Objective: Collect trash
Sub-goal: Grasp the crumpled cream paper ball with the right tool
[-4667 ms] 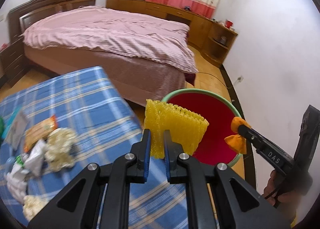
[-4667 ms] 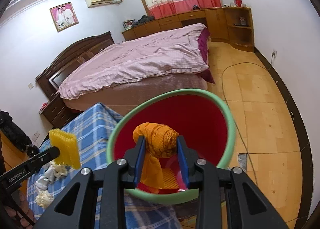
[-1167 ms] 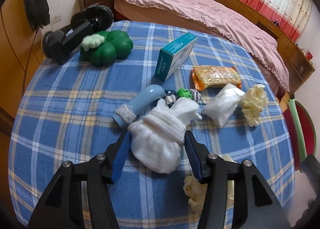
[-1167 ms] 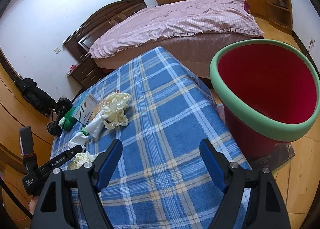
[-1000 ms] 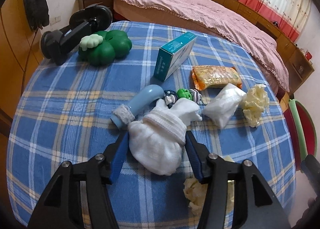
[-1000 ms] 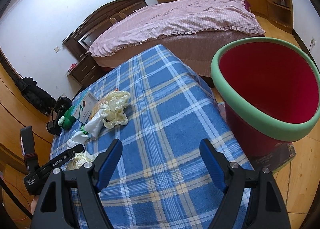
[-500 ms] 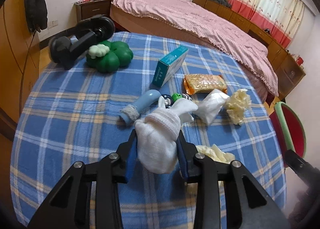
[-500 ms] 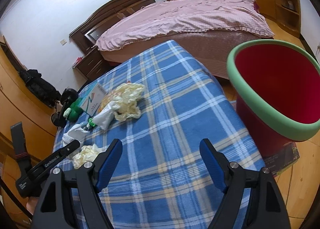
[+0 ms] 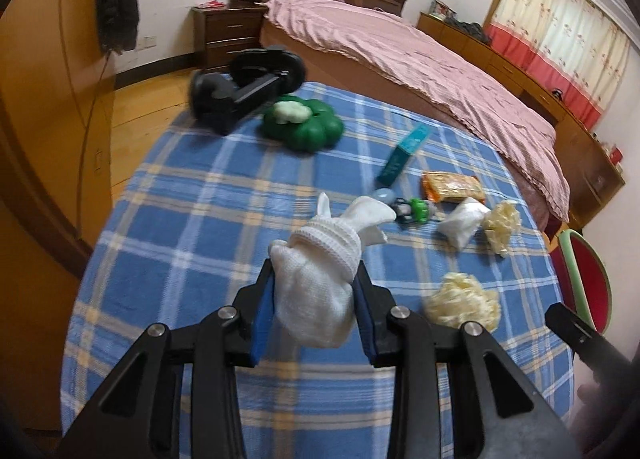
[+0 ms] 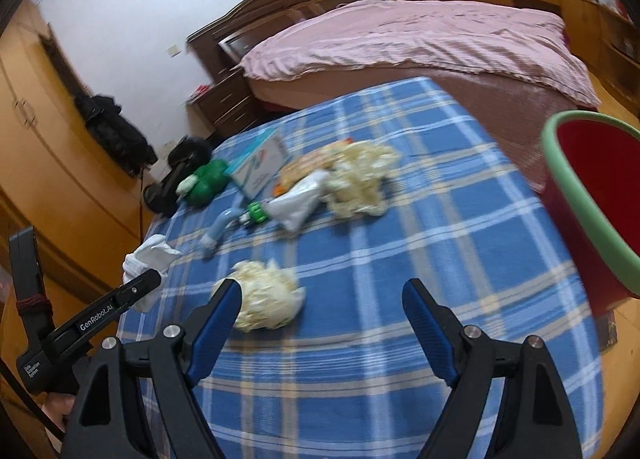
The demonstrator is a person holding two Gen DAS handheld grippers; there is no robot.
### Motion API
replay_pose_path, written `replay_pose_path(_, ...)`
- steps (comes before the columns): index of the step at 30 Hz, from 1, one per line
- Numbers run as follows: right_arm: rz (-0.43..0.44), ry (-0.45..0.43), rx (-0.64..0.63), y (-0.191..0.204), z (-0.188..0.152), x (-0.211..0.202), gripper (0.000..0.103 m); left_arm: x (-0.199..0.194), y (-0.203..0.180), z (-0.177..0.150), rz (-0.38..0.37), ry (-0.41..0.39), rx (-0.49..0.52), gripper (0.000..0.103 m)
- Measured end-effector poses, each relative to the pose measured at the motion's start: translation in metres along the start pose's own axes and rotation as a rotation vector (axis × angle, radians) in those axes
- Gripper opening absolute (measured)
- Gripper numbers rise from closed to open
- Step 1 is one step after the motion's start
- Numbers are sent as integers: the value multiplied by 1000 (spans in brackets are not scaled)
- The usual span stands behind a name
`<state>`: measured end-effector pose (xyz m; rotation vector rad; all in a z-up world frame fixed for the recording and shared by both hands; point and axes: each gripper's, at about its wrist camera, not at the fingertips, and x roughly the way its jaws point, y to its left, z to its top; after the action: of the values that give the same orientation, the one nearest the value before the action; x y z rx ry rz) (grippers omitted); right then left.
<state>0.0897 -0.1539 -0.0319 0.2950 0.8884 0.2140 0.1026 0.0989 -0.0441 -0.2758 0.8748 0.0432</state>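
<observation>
While the left gripper [image 9: 314, 309] is pinched around a white knitted glove [image 9: 320, 279], its two blue pads pressing the bulky cuff end from either side, the limp finger end flops forward and the whole bundle looks lifted clear of the blue plaid tablecloth [image 9: 200, 219]. It seems a light, soft, squashy thing, nothing fragile in it, and I'd judge the thick gathered middle the right place to hold, since the loose end would just slide out. The right gripper [image 10: 320, 311] stands spread wide and holds nothing; its left pad sits just beside a crumpled cream wad [image 10: 266, 301] lying on the cloth, whether touching it I cannot tell. That wad looks airy and crushable too, best squeezed across its centre. Farther out lie a bigger cream bundle [image 10: 362, 179], a white plastic bag [image 10: 298, 207], an orange snack packet [image 9: 452, 186], a teal box [image 9: 404, 155] and a green clover-shaped toy [image 9: 304, 125]. The red bin with the green rim [image 10: 560, 187] waits off the table's right edge, well apart from both tools.
</observation>
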Motion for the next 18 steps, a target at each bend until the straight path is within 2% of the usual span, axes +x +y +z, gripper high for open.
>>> replay_pose_path(8, 14, 64, -82, 39, -14, 33, 87, -3, 33, -11, 20, 5, -56, 36)
replay_pose_path(10, 14, 79, -87, 44, -17, 42, 90, -4, 37, -13, 19, 6, -65, 36)
replay_pose_path(18, -21, 118, -91, 51, -23, 69, 90, -2, 52, -18, 12, 13, -99, 36)
